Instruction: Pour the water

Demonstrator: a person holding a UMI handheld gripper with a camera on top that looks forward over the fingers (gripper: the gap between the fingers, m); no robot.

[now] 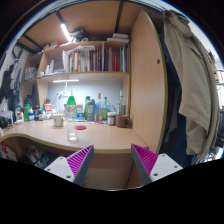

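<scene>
1. The gripper [113, 160] is wide open, its fingers spread well apart with nothing between them.
2. The left pad [81, 158] and right pad [144, 158] are magenta and face each other across a broad gap; neither touches anything.
3. Beyond the fingers lies a wooden desk [95, 137], its curved front edge just ahead of the fingertips.
4. A clear cup [72, 131] stands upright on the desk, beyond the left finger and nearest the front edge among the items. Whether it holds water I cannot tell.
5. Further back a row of bottles [90, 108] stands along the rear of the desk, well apart from the fingers.
6. In that row a bottle with a green top [70, 101] stands tallest, behind the cup.
7. A small dark jar [123, 120] sits at the right end of the row, near the cabinet side.
8. Above the desk a shelf [90, 74] carries books [100, 58] standing upright.
9. A lit tube lamp [65, 31] hangs near the top of the shelf unit.
10. To the right a tall wooden cabinet side [146, 85] rises beside the desk.
11. Past it, a pale coat [187, 65] hangs down.
12. More small bottles [26, 112] crowd the desk's left end, too small to tell apart.
</scene>
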